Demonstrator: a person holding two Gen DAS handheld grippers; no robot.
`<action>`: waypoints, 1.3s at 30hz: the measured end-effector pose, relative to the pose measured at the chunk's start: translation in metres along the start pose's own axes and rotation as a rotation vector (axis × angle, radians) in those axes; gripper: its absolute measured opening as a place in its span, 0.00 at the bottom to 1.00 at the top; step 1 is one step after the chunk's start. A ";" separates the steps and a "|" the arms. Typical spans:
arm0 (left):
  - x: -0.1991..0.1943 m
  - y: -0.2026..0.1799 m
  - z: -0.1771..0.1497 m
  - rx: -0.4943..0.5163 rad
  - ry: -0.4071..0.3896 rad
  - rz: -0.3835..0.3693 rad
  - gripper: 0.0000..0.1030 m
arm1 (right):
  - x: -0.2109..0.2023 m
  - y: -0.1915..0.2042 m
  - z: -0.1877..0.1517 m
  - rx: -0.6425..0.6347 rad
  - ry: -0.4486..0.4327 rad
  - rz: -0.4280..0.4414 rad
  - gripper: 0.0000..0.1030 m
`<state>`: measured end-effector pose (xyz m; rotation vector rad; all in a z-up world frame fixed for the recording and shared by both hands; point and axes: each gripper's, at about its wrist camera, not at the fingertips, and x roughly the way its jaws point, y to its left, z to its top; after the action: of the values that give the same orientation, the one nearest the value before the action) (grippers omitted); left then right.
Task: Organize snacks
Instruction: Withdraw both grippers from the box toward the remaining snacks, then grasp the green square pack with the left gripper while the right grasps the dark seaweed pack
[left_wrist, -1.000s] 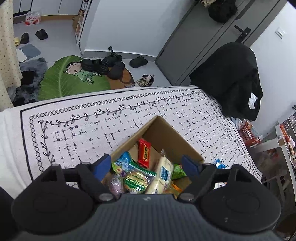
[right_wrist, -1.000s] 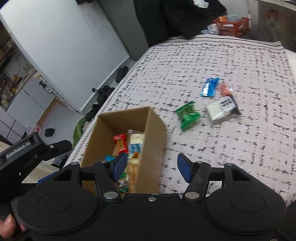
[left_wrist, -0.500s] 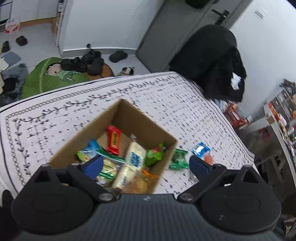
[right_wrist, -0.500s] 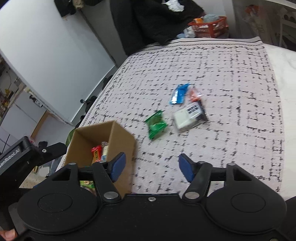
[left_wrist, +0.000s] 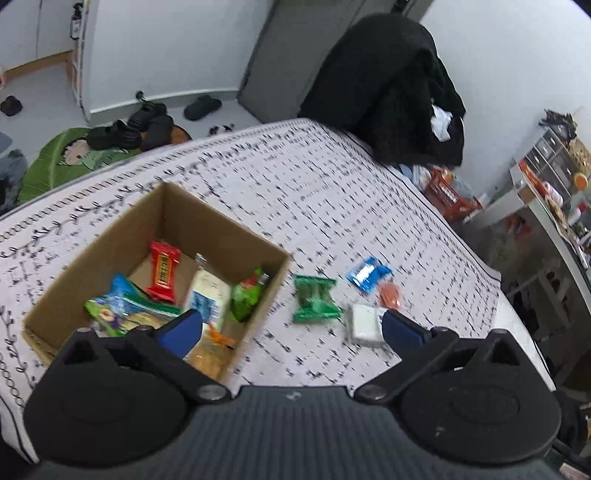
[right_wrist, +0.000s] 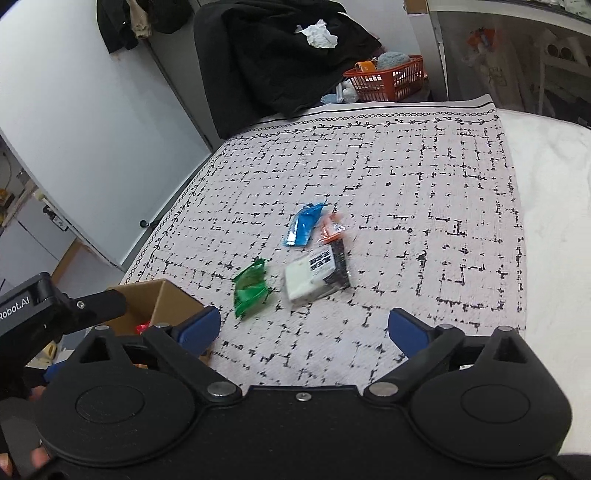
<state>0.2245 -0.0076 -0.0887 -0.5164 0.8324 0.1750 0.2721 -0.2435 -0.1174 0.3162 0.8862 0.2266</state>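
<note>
An open cardboard box (left_wrist: 221, 227) on the patterned cloth holds several snacks, among them a red bar (left_wrist: 163, 271) and a white pack (left_wrist: 207, 297). Right of it lie a green packet (left_wrist: 314, 299), a blue packet (left_wrist: 367, 274), a small orange packet (left_wrist: 391, 297) and a white pack (left_wrist: 364, 325). My left gripper (left_wrist: 291, 330) is open and empty above the box's right edge. My right gripper (right_wrist: 304, 328) is open and empty, short of the green packet (right_wrist: 251, 288), the white pack (right_wrist: 314, 277), the blue packet (right_wrist: 304, 225) and the orange packet (right_wrist: 332, 229). The box corner (right_wrist: 162, 299) shows at left.
The cloth covers a table (right_wrist: 369, 166). A chair draped with black clothes (right_wrist: 273, 59) stands at its far end beside an orange basket (right_wrist: 391, 79). Shoes and a green mat (left_wrist: 66, 158) lie on the floor. A shelf unit (left_wrist: 554, 184) stands at right.
Both grippers have swung right, away from the box; the loose snacks on the cloth have come into the left view and nearer the centre of the right view. Both stay open.
</note>
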 end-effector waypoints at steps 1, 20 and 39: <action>0.002 -0.003 -0.001 0.003 0.001 0.001 1.00 | 0.003 -0.004 0.001 0.005 0.005 0.003 0.95; 0.060 -0.053 -0.010 0.090 0.006 0.003 0.84 | 0.064 -0.064 0.014 0.254 0.104 0.170 0.67; 0.141 -0.062 -0.015 0.069 0.029 0.059 0.68 | 0.117 -0.086 0.020 0.373 0.174 0.280 0.57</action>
<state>0.3303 -0.0761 -0.1791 -0.4304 0.8792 0.1931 0.3655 -0.2888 -0.2211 0.7797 1.0552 0.3517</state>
